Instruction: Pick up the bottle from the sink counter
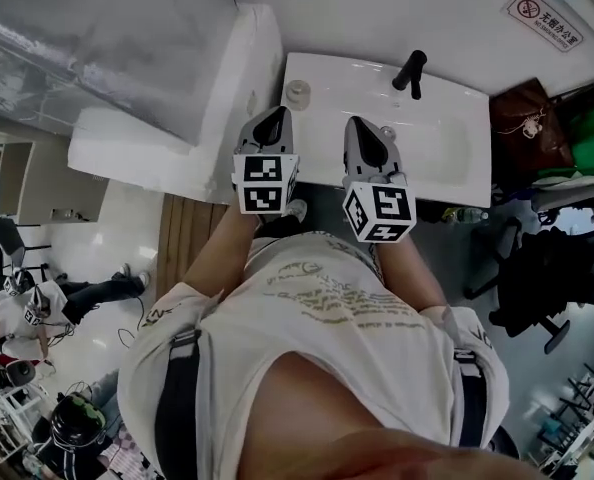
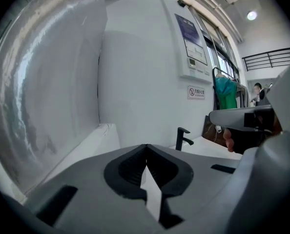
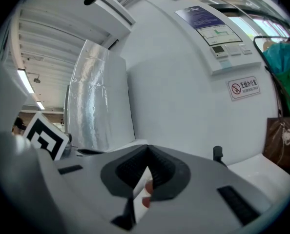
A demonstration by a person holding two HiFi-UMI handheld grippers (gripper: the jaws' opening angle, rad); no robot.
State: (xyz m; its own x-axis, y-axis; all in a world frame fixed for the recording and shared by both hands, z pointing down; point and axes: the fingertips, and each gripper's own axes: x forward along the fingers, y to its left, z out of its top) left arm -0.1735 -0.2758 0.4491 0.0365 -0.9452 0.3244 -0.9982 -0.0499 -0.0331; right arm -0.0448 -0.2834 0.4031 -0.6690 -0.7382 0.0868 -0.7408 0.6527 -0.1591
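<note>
Leaves the small pale cylindrical bottle (image 1: 297, 92) untouched at the white desk's (image 1: 447, 138) far left corner, left gripper (image 1: 275, 118) and right gripper (image 1: 362, 133) short of it, jaws closed, empty.

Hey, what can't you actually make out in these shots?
Round thing on the counter: head view, seen from above, too small to identify.
Same thing in the gripper views: not shown; the left gripper and right gripper bodies block most of the counter.
Faucet: right gripper view shows only its top; the gripper hides the rest.
Sign: head view, print too small to read.
</note>
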